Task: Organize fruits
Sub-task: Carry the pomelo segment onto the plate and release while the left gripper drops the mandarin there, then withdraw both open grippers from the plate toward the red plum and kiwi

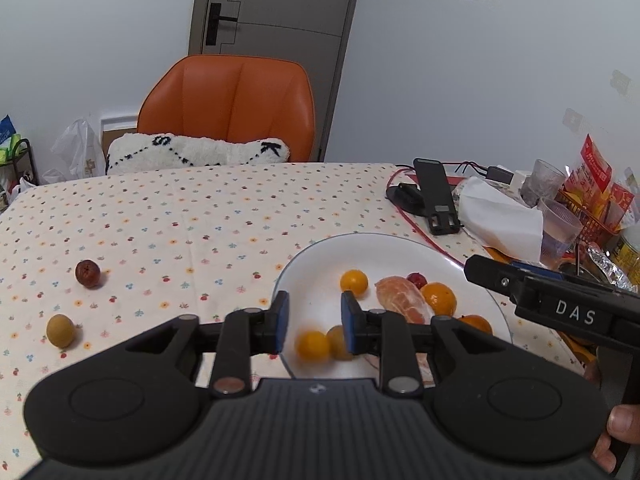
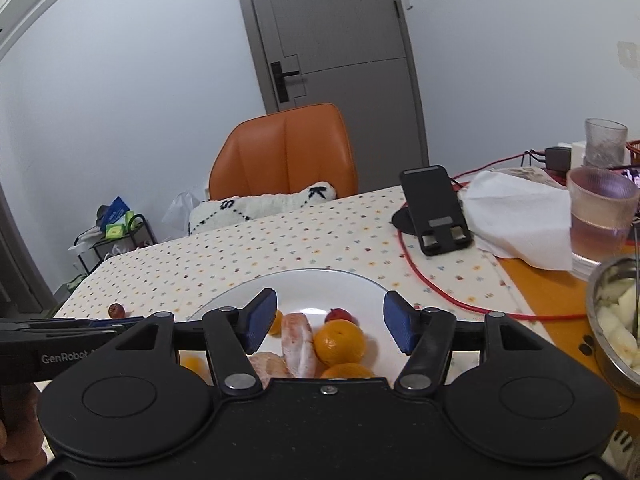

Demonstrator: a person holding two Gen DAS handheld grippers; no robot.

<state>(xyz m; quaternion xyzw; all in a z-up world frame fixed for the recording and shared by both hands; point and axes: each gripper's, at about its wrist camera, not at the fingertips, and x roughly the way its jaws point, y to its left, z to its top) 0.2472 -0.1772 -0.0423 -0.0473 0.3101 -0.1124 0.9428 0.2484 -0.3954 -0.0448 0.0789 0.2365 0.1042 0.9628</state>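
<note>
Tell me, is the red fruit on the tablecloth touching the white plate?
Apart. The left wrist view shows the red fruit far left of the white plate, with bare dotted tablecloth between them.

White capitals "DAS" stand on the black body of the right gripper [image 1: 576, 308], seen from the left wrist view at the right edge of the frame. White lettering "GenRobot", cut off after the last letter by the device in front, stands on the black body of the left gripper [image 2: 60, 356], seen from the right wrist view at the left edge of the frame. Black letters "S" and "K", joined by dotted lines, are worked into the white fluffy cushion [image 1: 196, 154] on the orange chair [image 1: 228, 96] beyond the table's far edge. Red packets [image 1: 592, 176] at the table's right edge carry yellow print too small to read.
</note>
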